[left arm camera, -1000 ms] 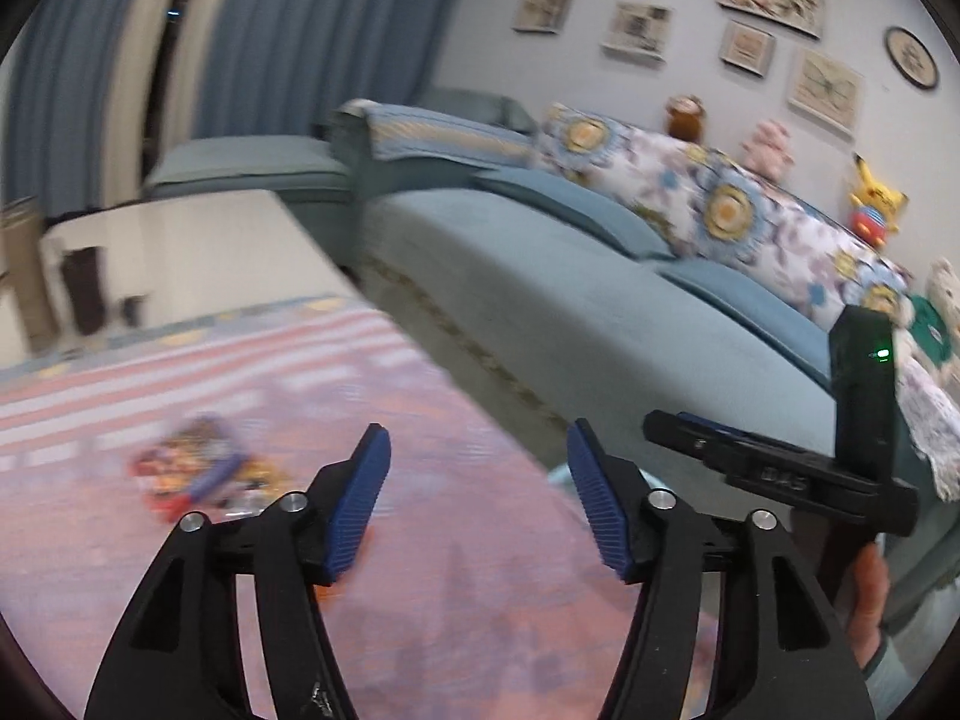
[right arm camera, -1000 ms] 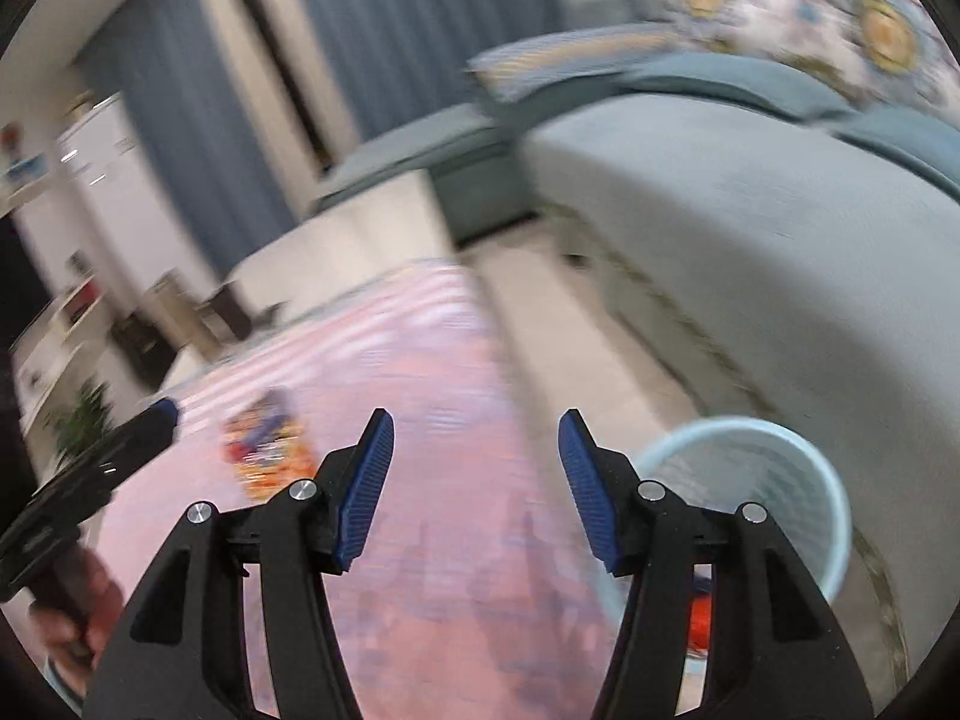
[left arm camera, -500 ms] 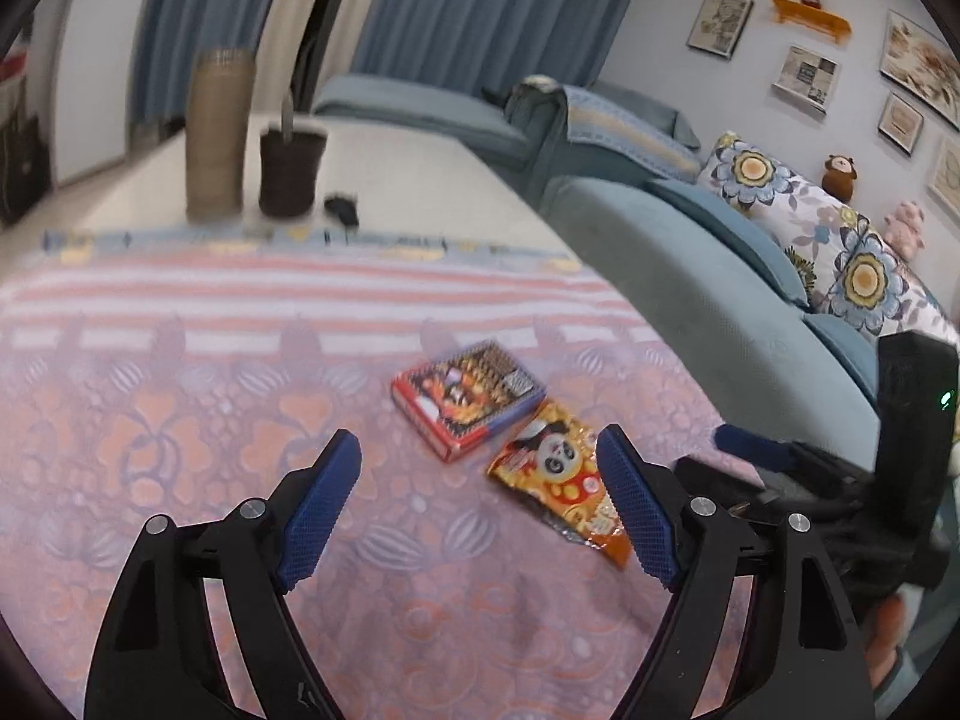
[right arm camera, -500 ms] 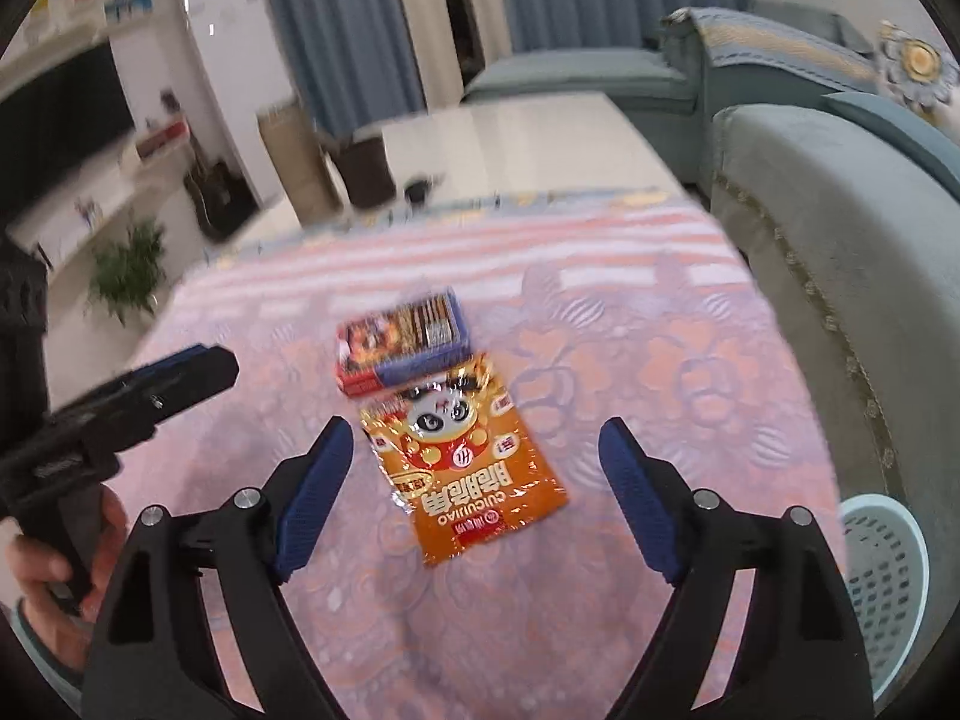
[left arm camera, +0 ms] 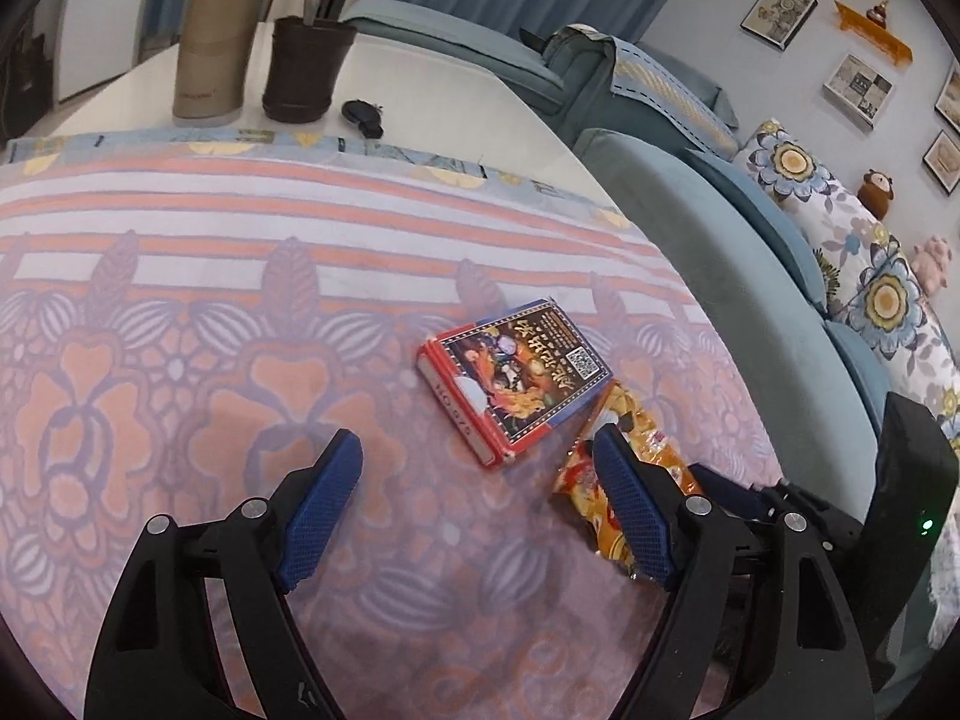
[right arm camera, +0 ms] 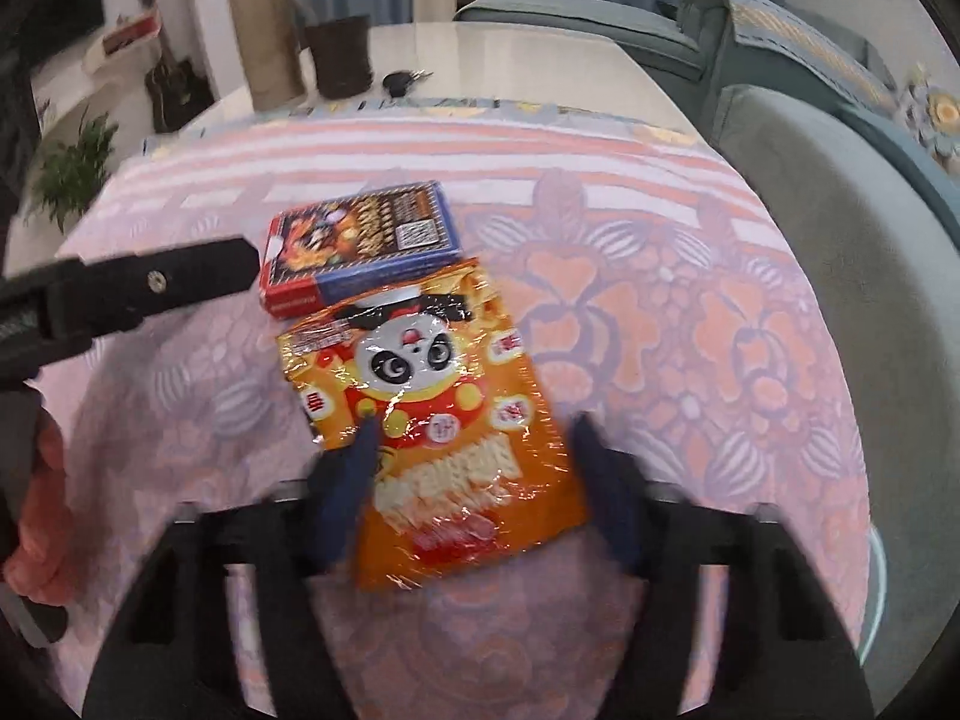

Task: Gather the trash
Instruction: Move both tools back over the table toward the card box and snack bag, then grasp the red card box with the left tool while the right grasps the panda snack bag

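An orange panda snack packet point(right arm camera: 444, 420) lies flat on the pink patterned tablecloth point(right arm camera: 660, 330). Its top edge touches a red-and-blue printed box point(right arm camera: 360, 246). My right gripper point(right arm camera: 474, 456) points down over the packet's lower half. Its blurred jaws are closing, with the packet between them and still uncrumpled. My left gripper point(left arm camera: 474, 441) stands open just above the cloth. The box point(left arm camera: 516, 378) lies just beyond its fingertips, and its right finger covers part of the packet point(left arm camera: 660, 450). One finger of the left gripper point(right arm camera: 156, 285) reaches toward the box's left end.
A tan canister point(left arm camera: 210, 42), a dark cup point(left arm camera: 306, 66) and keys point(left arm camera: 363, 114) stand on the bare tabletop past the cloth. A teal sofa point(left arm camera: 750, 276) runs along the right. A pale blue basket's rim point(right arm camera: 876, 570) shows low right. A hand point(right arm camera: 36, 510) holds the left gripper.
Both grippers swung from the sofa side to the table and came down close over the packet and box. The right jaws widened, then narrowed around the packet.
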A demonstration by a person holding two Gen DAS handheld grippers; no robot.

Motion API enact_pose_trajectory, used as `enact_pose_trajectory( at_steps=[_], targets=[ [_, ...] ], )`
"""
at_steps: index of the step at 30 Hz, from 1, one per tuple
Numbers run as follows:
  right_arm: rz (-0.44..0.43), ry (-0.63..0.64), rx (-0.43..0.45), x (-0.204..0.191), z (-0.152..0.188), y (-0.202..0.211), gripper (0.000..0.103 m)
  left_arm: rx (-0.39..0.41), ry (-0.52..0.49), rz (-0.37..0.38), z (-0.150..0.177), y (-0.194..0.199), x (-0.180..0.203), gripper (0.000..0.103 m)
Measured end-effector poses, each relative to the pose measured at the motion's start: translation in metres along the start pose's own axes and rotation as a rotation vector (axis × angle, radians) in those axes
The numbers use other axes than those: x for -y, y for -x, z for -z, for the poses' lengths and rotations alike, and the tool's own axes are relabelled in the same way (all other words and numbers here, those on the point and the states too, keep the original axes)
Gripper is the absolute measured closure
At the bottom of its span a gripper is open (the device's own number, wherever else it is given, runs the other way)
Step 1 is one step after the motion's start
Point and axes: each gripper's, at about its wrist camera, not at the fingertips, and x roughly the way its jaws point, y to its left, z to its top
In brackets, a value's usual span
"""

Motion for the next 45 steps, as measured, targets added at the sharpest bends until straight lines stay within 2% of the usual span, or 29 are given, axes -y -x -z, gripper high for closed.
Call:
enact_pose_trajectory(
  at_steps=[4,7,10,12,13,14,16,17,18,19,20,21,22,24,26,31,32,33,34,38,42,43,44,45],
  targets=[
    [-0.028,-0.084,0.007,0.02,0.003,0.006,0.094,-0.023,-0.032,-0.002,0.001,-0.011,0.009,0.028],
    [-0.064,-0.115,0.021,0.027,0.005,0.01,0.097,-0.026,-0.05,0.015,0.001,-0.016,0.013,0.029],
    [-0.111,-0.099,0.037,0.026,0.008,0.017,0.095,-0.025,-0.028,0.075,-0.001,-0.019,0.011,0.03],
    [-0.131,-0.075,0.039,0.022,0.009,0.017,0.074,-0.042,0.014,0.155,-0.003,-0.021,0.009,0.033],
    [-0.12,-0.06,0.04,0.018,0.009,0.018,0.04,-0.046,0.033,0.179,-0.003,-0.021,0.008,0.033],
    [-0.108,-0.05,0.055,0.016,0.008,0.021,0.021,-0.047,0.047,0.213,-0.003,-0.02,0.007,0.034],
    [-0.124,-0.033,0.081,0.012,0.006,0.027,0.021,-0.039,0.058,0.249,-0.001,-0.014,0.004,0.034],
    [-0.135,-0.029,0.071,0.009,0.004,0.026,0.02,-0.034,0.056,0.235,0.001,-0.01,0.002,0.034],
    [-0.139,-0.026,0.053,0.005,0.002,0.023,0.017,-0.027,0.052,0.222,0.002,-0.007,0.0,0.034],
    [-0.134,-0.014,0.021,-0.002,-0.001,0.015,0.009,-0.019,0.05,0.211,0.002,-0.004,-0.002,0.034],
    [-0.125,0.006,-0.002,-0.007,-0.001,0.01,0.008,-0.015,0.051,0.2,0.002,-0.002,-0.005,0.034],
    [-0.097,0.035,-0.02,-0.015,0.0,0.004,0.008,-0.019,0.055,0.19,0.002,-0.002,-0.007,0.034],
    [-0.033,0.074,-0.05,-0.023,0.0,-0.004,0.008,-0.025,0.061,0.18,0.001,-0.003,-0.009,0.034],
    [-0.004,0.093,-0.05,-0.028,-0.001,-0.004,0.017,-0.034,0.068,0.175,-0.001,-0.007,-0.011,0.034],
    [-0.027,0.076,-0.05,-0.024,0.0,-0.001,0.038,-0.042,0.064,0.178,-0.001,-0.01,-0.012,0.034],
    [-0.001,-0.031,-0.022,0.011,0.009,0.011,0.057,-0.065,0.002,0.171,0.001,-0.018,0.003,0.034],
    [0.009,-0.062,-0.01,0.021,0.011,0.014,0.078,-0.072,-0.018,0.172,0.001,-0.02,0.008,0.034],
    [0.016,-0.087,-0.004,0.029,0.012,0.017,0.088,-0.078,-0.029,0.178,0.002,-0.021,0.012,0.034],
    [0.022,-0.129,0.004,0.041,0.014,0.021,0.092,-0.085,-0.038,0.191,0.002,-0.023,0.016,0.033],
    [0.024,-0.249,0.028,0.079,0.023,0.03,0.093,-0.121,-0.093,0.248,0.008,-0.029,0.035,0.032],
    [-0.018,-0.26,0.063,0.082,0.027,0.035,0.093,-0.141,-0.164,0.26,0.015,-0.021,0.048,0.033],
    [-0.016,-0.252,0.062,0.081,0.027,0.035,0.093,-0.126,-0.196,0.227,0.016,-0.015,0.05,0.034],
    [-0.016,-0.243,0.06,0.078,0.027,0.035,0.093,-0.077,-0.253,0.13,0.014,-0.006,0.05,0.034],
    [-0.018,-0.235,0.061,0.075,0.026,0.034,0.093,-0.051,-0.28,0.072,0.011,-0.002,0.051,0.034]
  ],
)
